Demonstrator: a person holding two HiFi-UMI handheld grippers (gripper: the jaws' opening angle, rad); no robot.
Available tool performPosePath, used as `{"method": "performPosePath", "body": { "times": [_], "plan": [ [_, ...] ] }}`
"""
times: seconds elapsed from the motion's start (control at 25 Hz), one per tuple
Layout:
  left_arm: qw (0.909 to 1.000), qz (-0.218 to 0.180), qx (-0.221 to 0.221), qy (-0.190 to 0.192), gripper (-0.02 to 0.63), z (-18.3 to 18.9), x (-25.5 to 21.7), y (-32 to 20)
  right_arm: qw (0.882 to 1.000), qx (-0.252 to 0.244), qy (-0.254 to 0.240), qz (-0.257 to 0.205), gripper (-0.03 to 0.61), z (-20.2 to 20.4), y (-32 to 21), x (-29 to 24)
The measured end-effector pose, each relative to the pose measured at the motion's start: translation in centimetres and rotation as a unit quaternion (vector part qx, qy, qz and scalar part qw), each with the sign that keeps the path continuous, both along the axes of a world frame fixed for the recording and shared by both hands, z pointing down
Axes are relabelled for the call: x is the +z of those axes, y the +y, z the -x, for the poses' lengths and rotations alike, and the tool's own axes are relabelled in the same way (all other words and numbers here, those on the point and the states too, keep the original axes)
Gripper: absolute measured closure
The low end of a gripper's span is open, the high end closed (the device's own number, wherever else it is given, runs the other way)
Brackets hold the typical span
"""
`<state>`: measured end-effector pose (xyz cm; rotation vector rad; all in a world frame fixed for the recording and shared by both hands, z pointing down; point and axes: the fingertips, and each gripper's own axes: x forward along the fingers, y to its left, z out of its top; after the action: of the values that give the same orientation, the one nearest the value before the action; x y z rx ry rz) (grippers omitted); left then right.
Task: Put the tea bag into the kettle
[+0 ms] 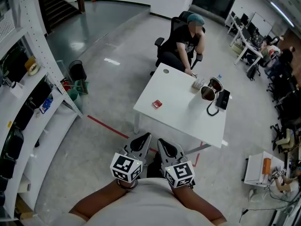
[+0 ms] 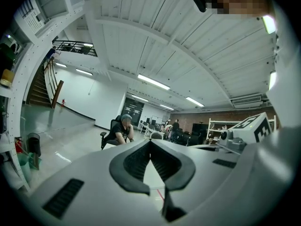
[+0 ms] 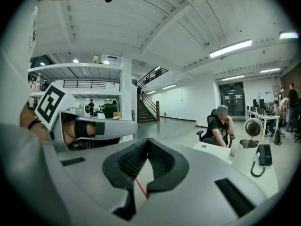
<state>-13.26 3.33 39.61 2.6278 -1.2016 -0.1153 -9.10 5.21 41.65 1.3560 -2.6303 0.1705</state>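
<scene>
A small red tea bag (image 1: 157, 104) lies flat on the white table (image 1: 178, 114), left of its middle. The steel kettle (image 1: 207, 94) stands at the table's far right with its lid (image 1: 216, 84) tipped open and its black handle toward me; it also shows in the right gripper view (image 3: 244, 155). My left gripper (image 1: 146, 136) and right gripper (image 1: 161, 141) are side by side close to my body, short of the table's near edge. Both are shut with nothing between the jaws, the tips meeting in the left gripper view (image 2: 150, 141) and the right gripper view (image 3: 148, 140).
A person (image 1: 186, 40) sits in a chair at the table's far side. A black flat object (image 1: 223, 99) and a small glass item (image 1: 197, 84) lie beside the kettle. White shelving (image 1: 33, 98) lines the left, with a bin (image 1: 77, 70) near it. Red floor tape (image 1: 106, 126) runs under the table.
</scene>
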Motion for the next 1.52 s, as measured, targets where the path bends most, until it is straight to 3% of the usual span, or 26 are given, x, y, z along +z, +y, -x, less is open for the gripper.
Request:
{"method": "performPosePath", "body": {
  "times": [0.36,0.72,0.96,1.16,1.52],
  "plan": [
    [0.9997,-0.001,-0.021,-0.011,0.606,1.4,0.5,-4.2,1.0,-0.023,-0.009,0.009,0.566,1.2,-4.6,1.1],
    [0.9993,0.01,-0.027,-0.026,0.606,0.4,2.1,-9.6,0.999,-0.032,-0.01,0.026,0.566,0.1,-10.3,2.5],
    [0.9985,0.028,-0.036,-0.03,0.604,-1.1,3.9,-14.1,0.999,-0.036,-0.006,0.038,0.566,-2.0,-15.1,3.8],
    [0.997,0.032,-0.053,-0.046,0.604,-2.4,5.7,-17.7,0.998,-0.052,0.024,0.011,0.566,-3.6,-18.9,3.5],
    [0.9902,0.076,-0.094,-0.07,0.604,-5.3,9.6,-25.5,0.994,-0.084,0.011,0.063,0.566,-8.2,-26.8,6.5]
  ]
}}
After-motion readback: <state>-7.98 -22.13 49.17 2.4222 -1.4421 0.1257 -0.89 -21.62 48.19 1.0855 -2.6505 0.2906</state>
